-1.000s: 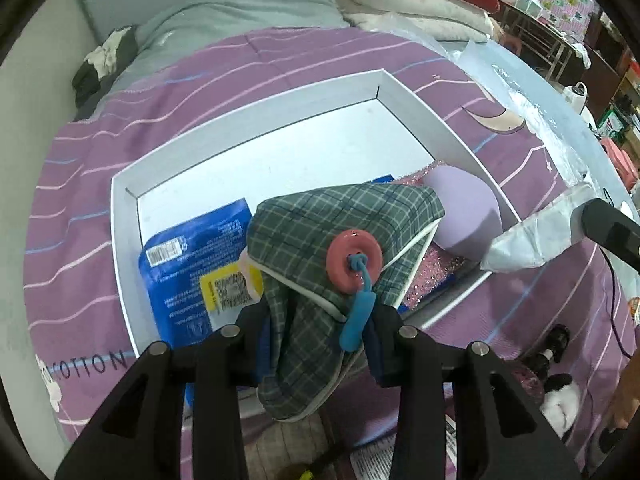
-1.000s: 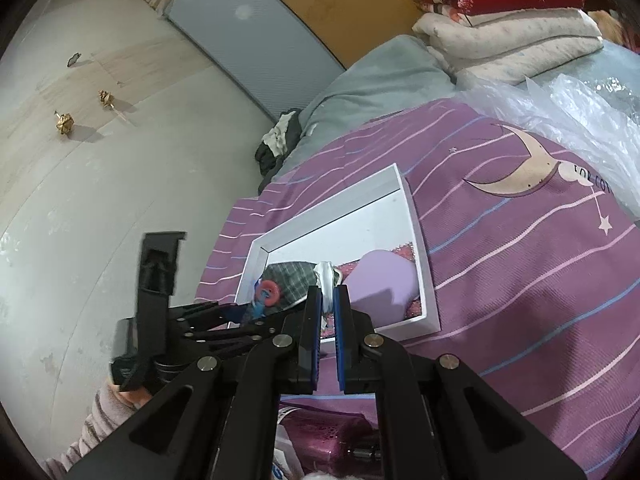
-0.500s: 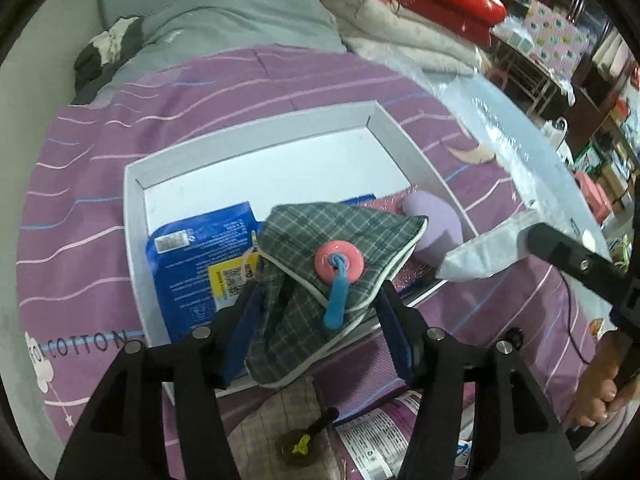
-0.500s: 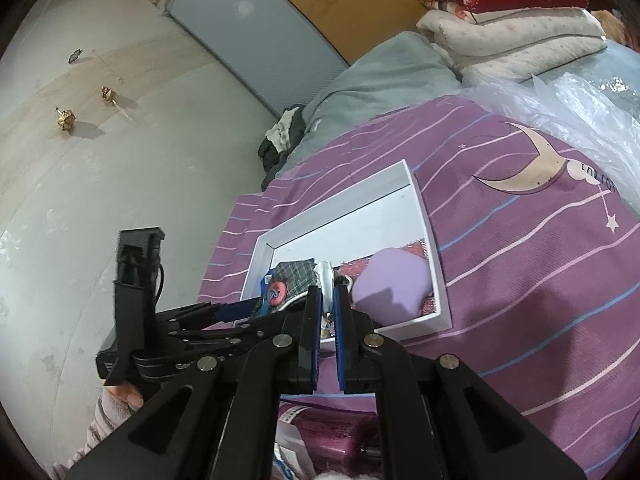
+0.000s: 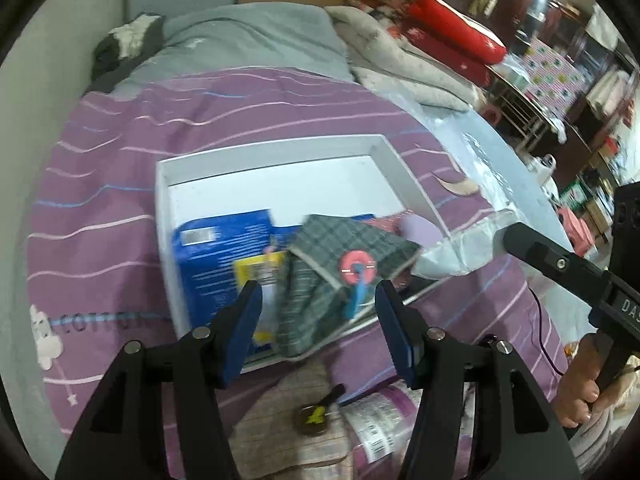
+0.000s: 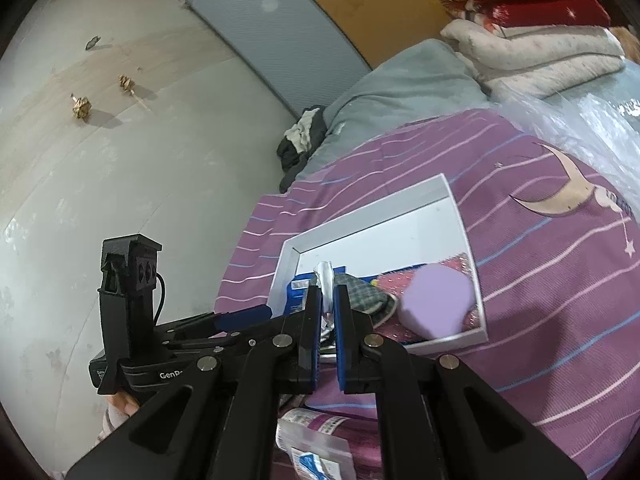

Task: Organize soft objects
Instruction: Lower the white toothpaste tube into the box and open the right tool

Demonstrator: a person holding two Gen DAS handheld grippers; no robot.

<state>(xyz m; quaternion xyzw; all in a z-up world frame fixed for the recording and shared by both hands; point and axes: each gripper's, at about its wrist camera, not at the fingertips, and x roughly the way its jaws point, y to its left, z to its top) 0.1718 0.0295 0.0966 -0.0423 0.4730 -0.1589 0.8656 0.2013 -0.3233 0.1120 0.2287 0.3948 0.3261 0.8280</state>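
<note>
The left gripper (image 5: 318,304) is spread wide above the plaid pouch (image 5: 336,268) in the tray (image 5: 280,152). The right gripper (image 6: 328,300) pinches a white packet (image 6: 325,280); it is best set flat on bare tray floor.

Dim indoor light, motion blur, heavy fisheye warping at edges.

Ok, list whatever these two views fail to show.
- Blue packet, left wrist view: print blurred, right side under green plaid pouch.
- White wrapper, right wrist view: lower part hidden between the jaws.
- Pink glitter item: mostly under lilac foam block.
</note>
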